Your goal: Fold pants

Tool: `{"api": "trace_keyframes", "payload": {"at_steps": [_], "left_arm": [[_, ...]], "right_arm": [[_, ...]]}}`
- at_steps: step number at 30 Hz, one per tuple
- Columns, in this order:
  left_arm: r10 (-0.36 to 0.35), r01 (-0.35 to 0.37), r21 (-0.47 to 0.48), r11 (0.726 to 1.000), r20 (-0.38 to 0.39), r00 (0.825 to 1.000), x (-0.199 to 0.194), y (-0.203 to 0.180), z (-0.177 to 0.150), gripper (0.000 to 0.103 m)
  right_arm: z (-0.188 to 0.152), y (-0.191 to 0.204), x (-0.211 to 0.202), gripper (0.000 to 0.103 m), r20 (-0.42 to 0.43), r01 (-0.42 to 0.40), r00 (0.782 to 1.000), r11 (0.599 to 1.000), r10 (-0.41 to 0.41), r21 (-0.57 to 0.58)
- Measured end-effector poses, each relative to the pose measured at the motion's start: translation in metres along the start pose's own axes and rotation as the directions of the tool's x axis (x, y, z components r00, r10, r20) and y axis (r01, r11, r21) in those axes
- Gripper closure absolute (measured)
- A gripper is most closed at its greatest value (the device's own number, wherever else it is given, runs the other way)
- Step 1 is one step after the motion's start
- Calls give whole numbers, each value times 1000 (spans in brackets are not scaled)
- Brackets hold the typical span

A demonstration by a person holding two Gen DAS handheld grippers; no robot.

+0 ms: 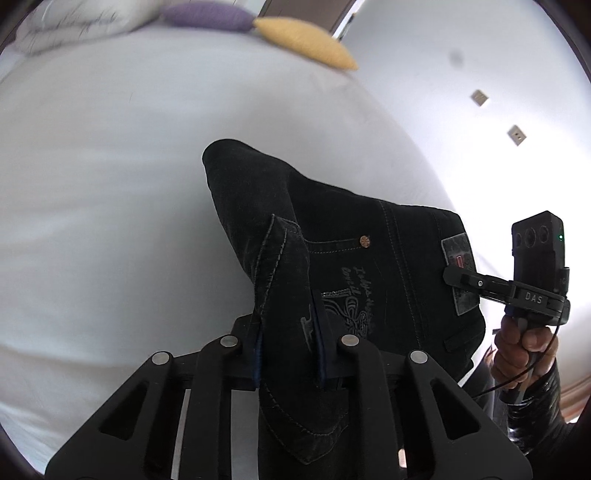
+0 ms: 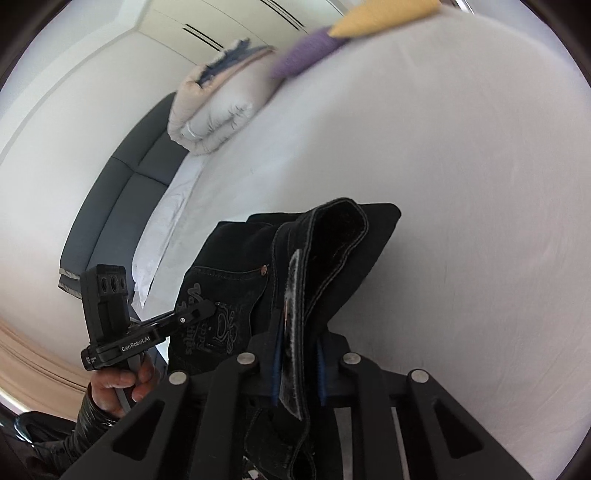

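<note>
Black denim pants with grey stitching and embroidered back pockets hang lifted above a white bed. My left gripper is shut on the waistband at one corner, the fabric pinched between its blue-edged pads. My right gripper is shut on the other waistband corner, where a grey label patch sits between the pads. In the left wrist view the right gripper grips the pants at the patch, held by a hand. In the right wrist view the left gripper bites the pocket area.
The white bed sheet spreads beyond the pants. A folded pale duvet, a purple cushion and a yellow cushion lie at the far end. A dark grey headboard runs along the bed's left side.
</note>
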State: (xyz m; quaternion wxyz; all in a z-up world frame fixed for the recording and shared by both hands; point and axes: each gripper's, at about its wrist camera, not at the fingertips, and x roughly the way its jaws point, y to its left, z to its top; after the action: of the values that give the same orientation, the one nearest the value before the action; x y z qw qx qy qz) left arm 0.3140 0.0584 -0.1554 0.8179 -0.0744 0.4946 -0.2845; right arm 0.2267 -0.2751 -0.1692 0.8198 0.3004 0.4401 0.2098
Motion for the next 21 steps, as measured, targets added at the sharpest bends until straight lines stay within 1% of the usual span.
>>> {"api": "trace_keyframes", "payload": {"at_steps": [1,2,4,5,7,10,12,14,17,19,21], "left_arm": [[-1,1,9,1000,11,1000,-1,-3,7,84],[-7,6,25,1000,28,1000,-1,-7,21,84],[-14,12,44,999,44,999,4,-12,41,84],[-17,15,47,999,49,999,7,-13,51,84],[-28,25,49,998,61,998,19,-14,75,84],[-25,22,56,998,58,998,41,-12,101,84],[-20,17,57,998,48,999,67,-17,113,84],[-21,19,48,999,30,999,88,-15,118,84],[-26,26,20,999,0,1000,114,-3,119,84],[-24,24,16,1000,-9,1000,124,3,115,84],[-42,42,2,999,-9,999,131,8,113,84]], "right_arm": [[6,1,-6,87,13,-8,1000,1000,8,-6],[18,1,-14,87,30,-10,999,1000,10,-16],[34,-1,-20,87,47,2,999,1000,-1,-24],[47,-4,-23,87,59,9,998,1000,-8,-26],[64,-8,-26,87,75,21,997,999,-18,-34],[90,-25,-26,87,89,41,995,999,-40,-13],[106,-40,-20,87,87,65,994,998,-64,-5],[115,-53,-14,87,72,82,994,997,-82,9],[122,-76,0,87,45,99,994,994,-100,38],[121,-84,10,87,31,98,994,994,-100,56],[119,-92,14,86,27,90,995,993,-92,75]]}}
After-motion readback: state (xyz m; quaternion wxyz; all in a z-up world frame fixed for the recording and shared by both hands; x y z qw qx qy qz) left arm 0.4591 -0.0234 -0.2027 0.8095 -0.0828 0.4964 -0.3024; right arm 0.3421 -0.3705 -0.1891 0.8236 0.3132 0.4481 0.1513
